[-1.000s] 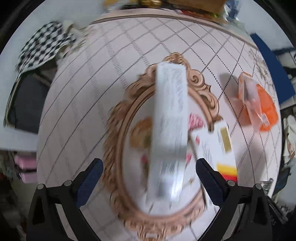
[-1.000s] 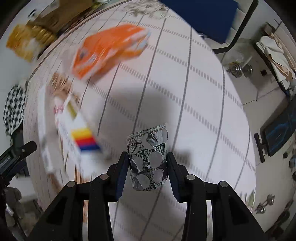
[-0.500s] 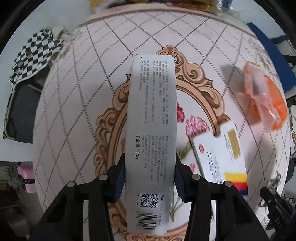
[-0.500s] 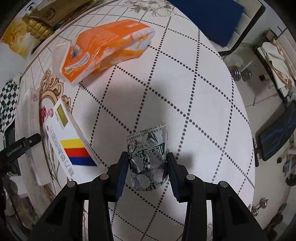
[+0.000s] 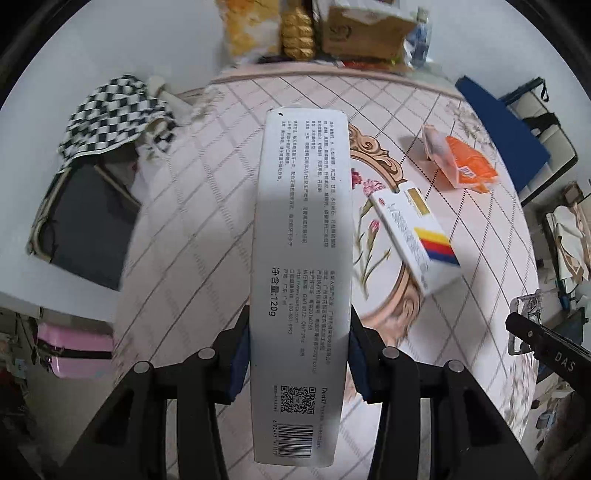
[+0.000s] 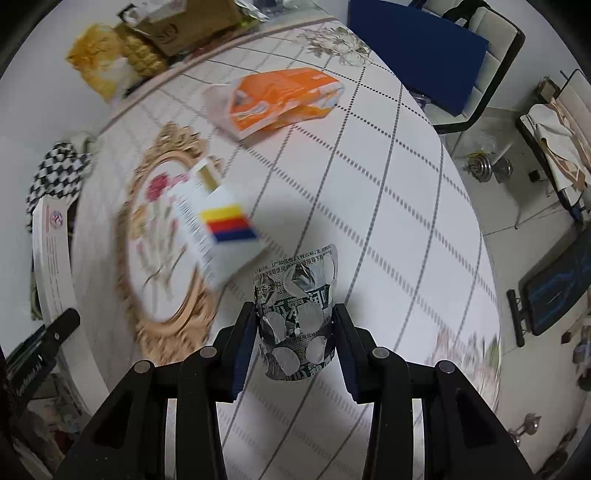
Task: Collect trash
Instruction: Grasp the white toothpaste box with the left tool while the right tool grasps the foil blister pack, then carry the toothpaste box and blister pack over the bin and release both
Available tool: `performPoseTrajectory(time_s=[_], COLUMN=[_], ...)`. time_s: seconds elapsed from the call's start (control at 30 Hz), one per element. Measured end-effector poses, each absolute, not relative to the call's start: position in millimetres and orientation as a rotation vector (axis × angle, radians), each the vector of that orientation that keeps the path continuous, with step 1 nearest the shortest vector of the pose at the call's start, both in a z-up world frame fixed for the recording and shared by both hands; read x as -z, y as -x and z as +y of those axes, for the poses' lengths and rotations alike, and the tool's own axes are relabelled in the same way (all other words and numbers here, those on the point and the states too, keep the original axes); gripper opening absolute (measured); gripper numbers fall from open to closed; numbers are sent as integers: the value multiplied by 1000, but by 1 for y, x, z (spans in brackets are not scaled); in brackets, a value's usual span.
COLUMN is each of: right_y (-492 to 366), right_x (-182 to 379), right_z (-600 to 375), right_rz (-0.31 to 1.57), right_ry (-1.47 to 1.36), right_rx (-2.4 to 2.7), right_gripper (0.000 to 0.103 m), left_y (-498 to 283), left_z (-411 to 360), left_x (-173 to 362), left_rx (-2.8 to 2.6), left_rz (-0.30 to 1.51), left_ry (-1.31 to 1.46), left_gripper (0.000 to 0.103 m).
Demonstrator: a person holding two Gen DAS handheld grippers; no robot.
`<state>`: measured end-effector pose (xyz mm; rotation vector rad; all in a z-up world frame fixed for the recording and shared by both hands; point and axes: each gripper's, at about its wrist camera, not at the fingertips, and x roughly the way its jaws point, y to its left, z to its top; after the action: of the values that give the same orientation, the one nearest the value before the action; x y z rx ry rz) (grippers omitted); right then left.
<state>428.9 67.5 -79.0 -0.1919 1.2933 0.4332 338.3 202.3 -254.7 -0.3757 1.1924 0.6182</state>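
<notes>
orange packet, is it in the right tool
No, the orange packet lies on the table, while the right tool is shut on a crumpled foil blister pack.

Both the left gripper [image 5: 299,363] and the right gripper [image 6: 294,349] have black angular finger frames, silver round screws, and dark blue pads [image 5: 236,363]

A round table [image 6: 388,192] under a gridded cloth with a gold-framed floral medallion [image 5: 373,147] is seen below. Far ahead, cardboard boxes [image 5: 365,33] are stacked. A checkered cloth [image 5: 110,114] is draped left; a blue-seated chair [image 6: 417,48] is parked right, on pale floor tiles [image 6: 517,206].
</notes>
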Motion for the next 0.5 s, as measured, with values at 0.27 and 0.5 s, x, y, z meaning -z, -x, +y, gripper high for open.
performPoseTrajectory(time_s=[0.27, 0.5], right_y=[-299, -155], right_x=[56, 56], right_z=[34, -12], right_rz=[1259, 1252], right_ry=[148, 128], right_rx=[-524, -545], right_gripper=[43, 43], left_y=[-231, -117], left_z=[174, 138], left_x=[220, 215], left_rx=[-562, -463], left_rz=[1119, 1115], left_ry=[374, 389], left_gripper=[42, 42])
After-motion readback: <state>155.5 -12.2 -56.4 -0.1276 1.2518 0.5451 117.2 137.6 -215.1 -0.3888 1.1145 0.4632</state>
